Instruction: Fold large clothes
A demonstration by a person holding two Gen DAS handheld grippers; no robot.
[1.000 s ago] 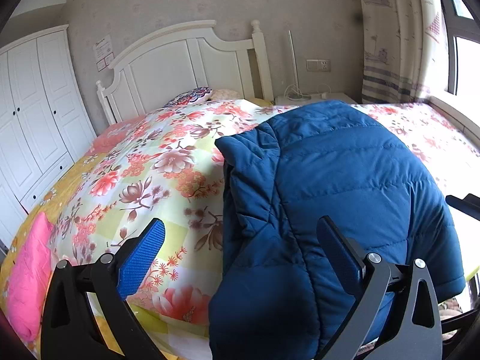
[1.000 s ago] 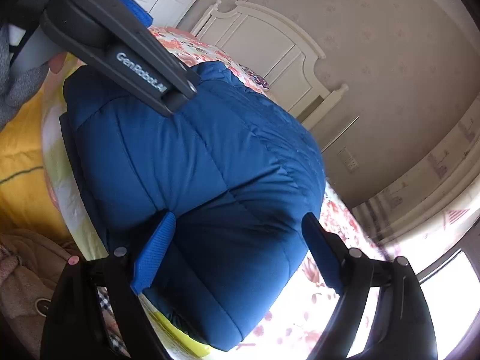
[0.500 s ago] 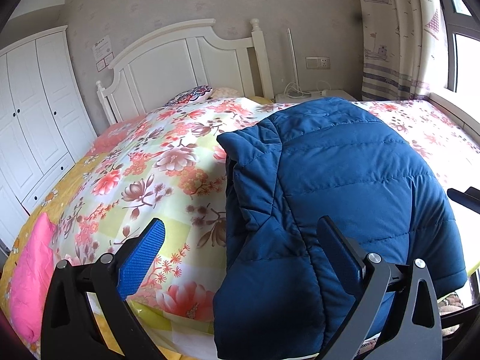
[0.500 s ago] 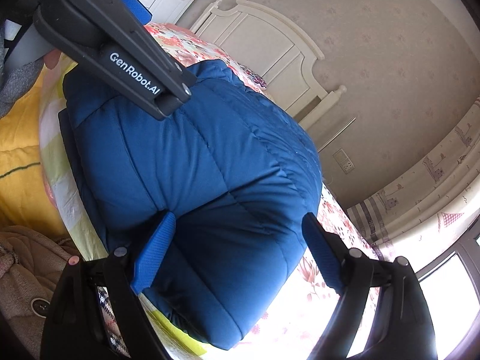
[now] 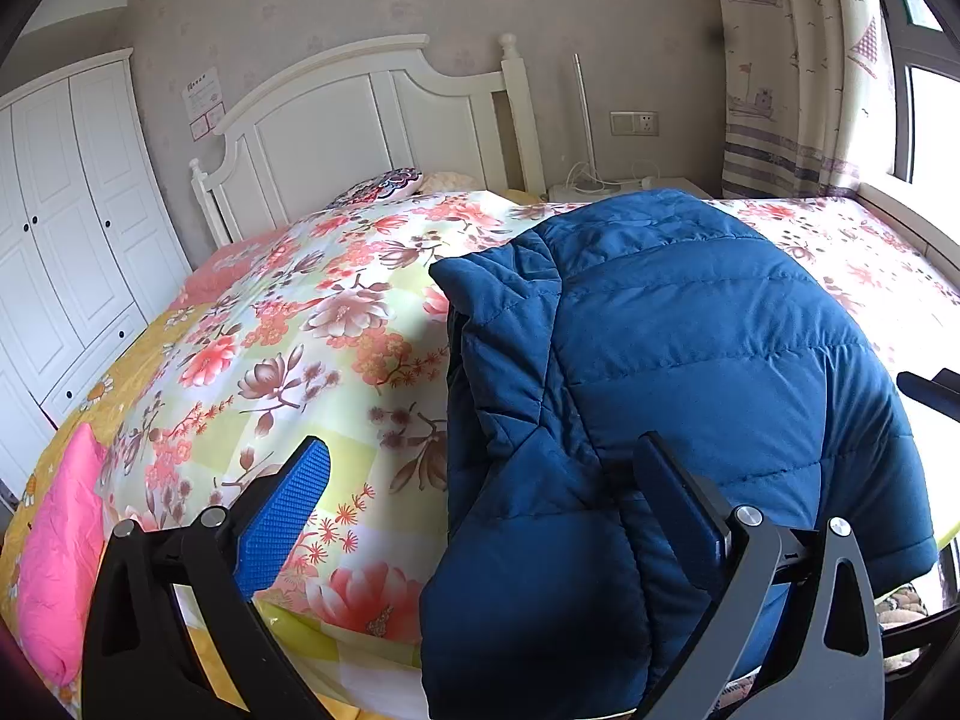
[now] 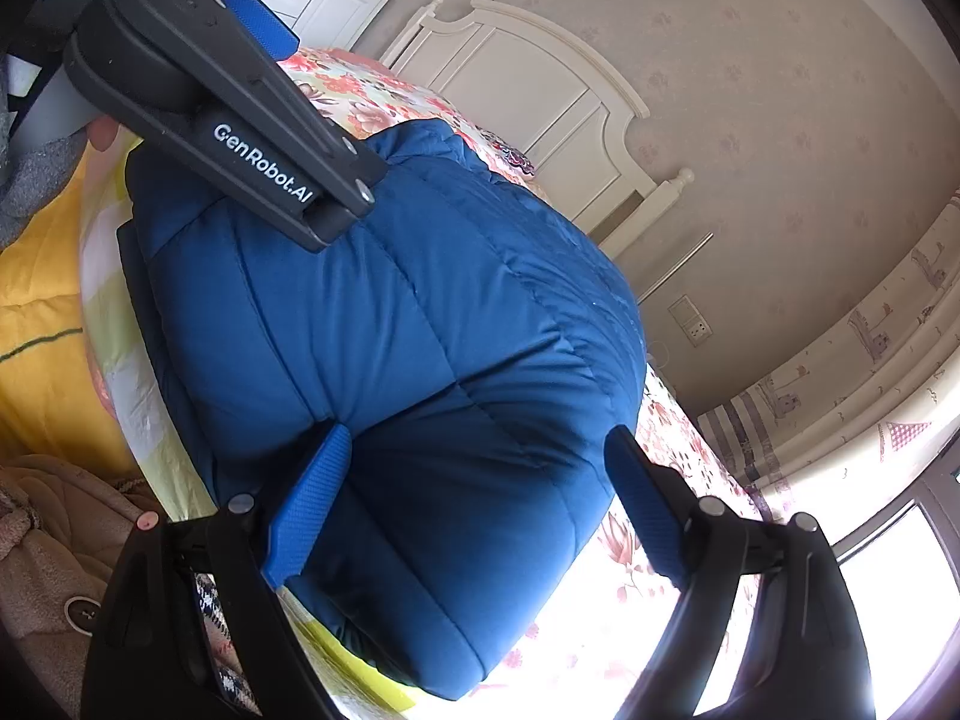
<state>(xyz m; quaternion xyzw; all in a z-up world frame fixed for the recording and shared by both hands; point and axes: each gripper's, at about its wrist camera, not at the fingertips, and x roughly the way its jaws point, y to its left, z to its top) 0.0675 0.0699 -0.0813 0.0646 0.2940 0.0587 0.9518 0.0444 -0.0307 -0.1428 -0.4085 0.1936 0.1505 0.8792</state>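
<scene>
Blue puffer jacket (image 5: 690,360) lies folded into a bundle on the floral bedspread (image 5: 300,360), just ahead of both finger pairs. I judge folding nearly done; next I'd tidy or press an edge. My left gripper (image 5: 480,498) and right gripper (image 6: 474,498) hover tilted down, jaws wide, holding nothing.

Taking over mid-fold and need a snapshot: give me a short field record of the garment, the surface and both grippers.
garment: blue puffer jacket, bundled, near edge hanging over the bed side
surface: floral quilt on the bed
left gripper: open, jacket edge between its fingers, no grip
right gripper: open, fingers on both sides of the jacket's bulge, not clamped
nearby: pink cloth at the quilt's left edge
</scene>
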